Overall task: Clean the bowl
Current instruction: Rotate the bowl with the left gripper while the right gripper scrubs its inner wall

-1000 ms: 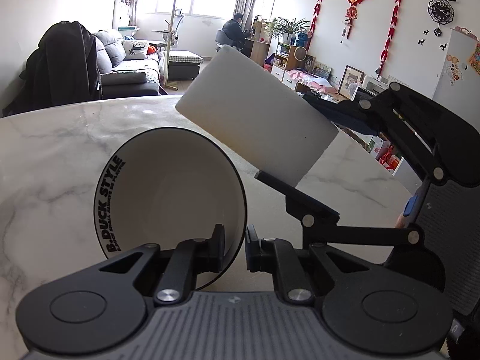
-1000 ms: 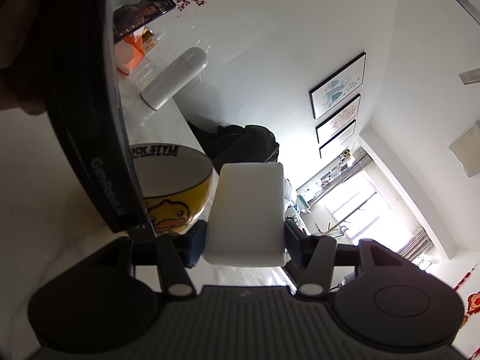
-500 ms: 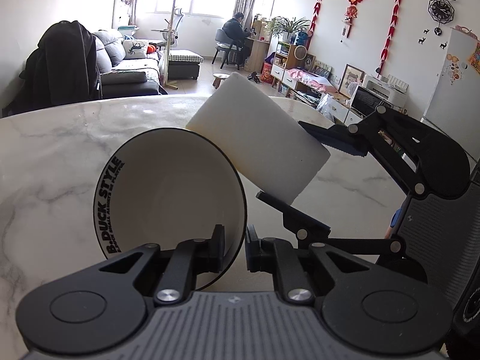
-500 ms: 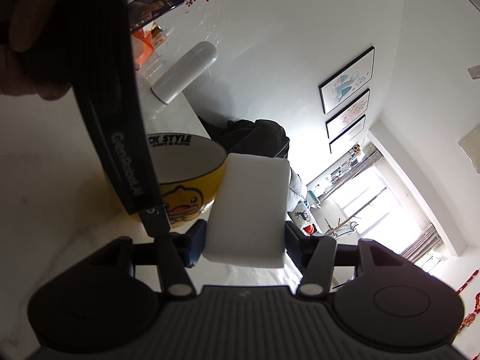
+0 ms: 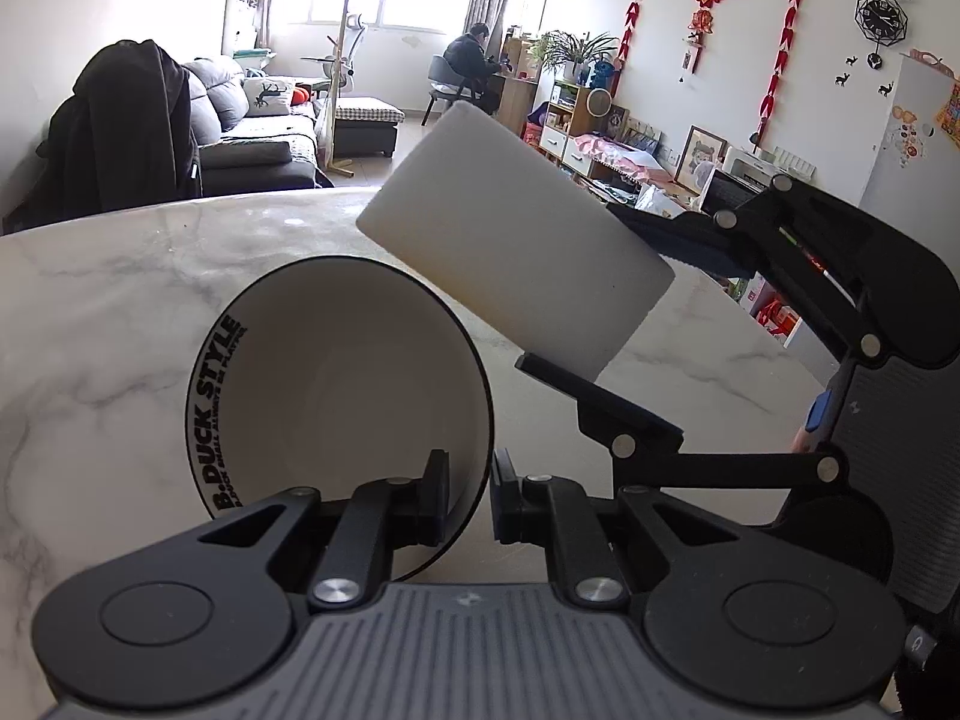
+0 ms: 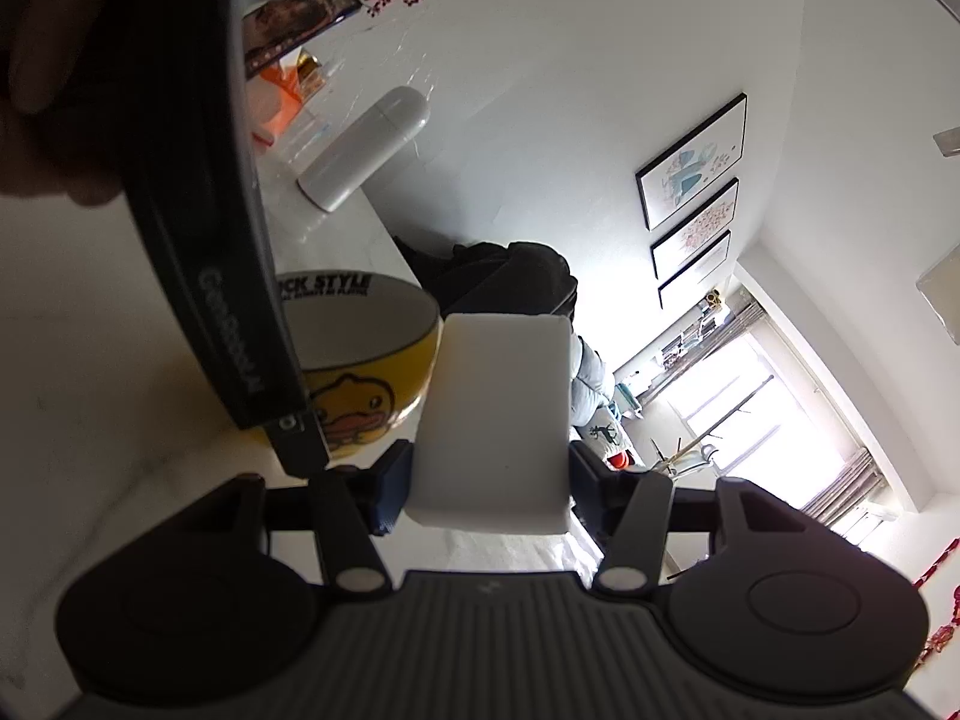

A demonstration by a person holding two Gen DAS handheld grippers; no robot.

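- We see a white marble table [image 5: 120,312] with grey veins filling the left and middle of the left wrist view.
- A bowl [image 5: 336,396] sits tipped on its side low in the middle of that view, its white inside facing us. Black lettering along the inner rim reads "B.DUCK STYLE", with a smaller line under it too fine to read.
- In the right wrist view the bowl [image 6: 372,372] appears left of centre, yellow outside with a cartoon duck face, and the rim shows "CK STYLE".
- The left gripper [image 5: 469,495] at the bottom centre of its view is pinched on the bowl's rim, one finger inside the bowl and one outside.
- A white sponge block [image 5: 516,252] slants across the centre of the left wrist view, its lower corner just above the bowl's upper right rim; we cannot tell whether they touch.
- The right gripper [image 6: 489,483] clamps that sponge block [image 6: 498,414] between its fingers, in the middle of its own view.
- The left gripper's body crosses the upper left of the right wrist view, carrying pale raised letters that seem to begin "Gen"; the rest is unclear.
- A white cylindrical bottle [image 6: 366,150] stands on the table, in the upper left of the right wrist view.
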